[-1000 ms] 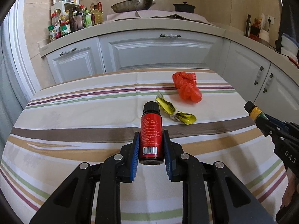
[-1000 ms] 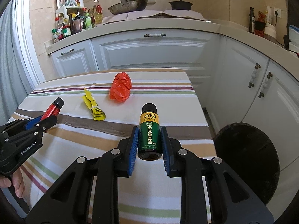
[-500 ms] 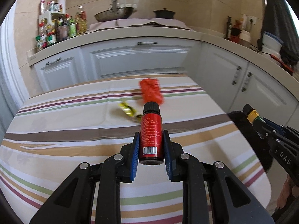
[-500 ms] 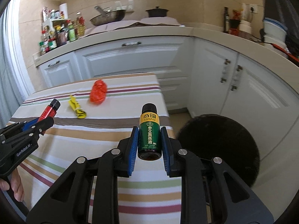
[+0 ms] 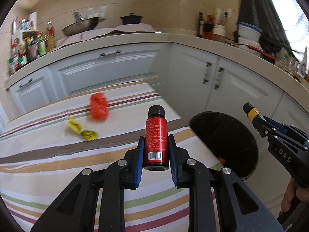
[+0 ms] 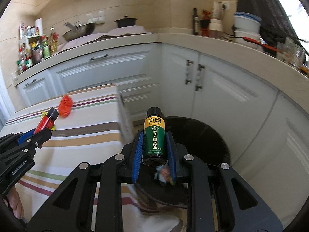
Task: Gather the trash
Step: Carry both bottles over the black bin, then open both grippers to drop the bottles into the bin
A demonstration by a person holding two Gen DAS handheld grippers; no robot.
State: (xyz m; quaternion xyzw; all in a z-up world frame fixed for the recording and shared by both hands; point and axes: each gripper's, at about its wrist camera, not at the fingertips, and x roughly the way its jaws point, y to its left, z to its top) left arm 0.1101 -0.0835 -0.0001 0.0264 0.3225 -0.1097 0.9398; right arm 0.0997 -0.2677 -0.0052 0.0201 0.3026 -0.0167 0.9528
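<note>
You are in a home kitchen. White panelled cabinet doors [image 6: 222, 89] with metal handles run round a corner under a pale countertop [image 6: 193, 40], backed by beige wall tiles. On it you can see a wok [image 6: 81, 31], a black lidded pot [image 6: 125, 22] and crowded sauce bottles [image 6: 36, 50]. A table [image 5: 58, 154] in a striped cloth stands beside a black bin [image 6: 210, 135].

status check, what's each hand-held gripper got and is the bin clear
Left hand-held gripper shut on red bottle. Right hand-held gripper shut on green bottle, over black bin. Bin mouth unobstructed.
</note>
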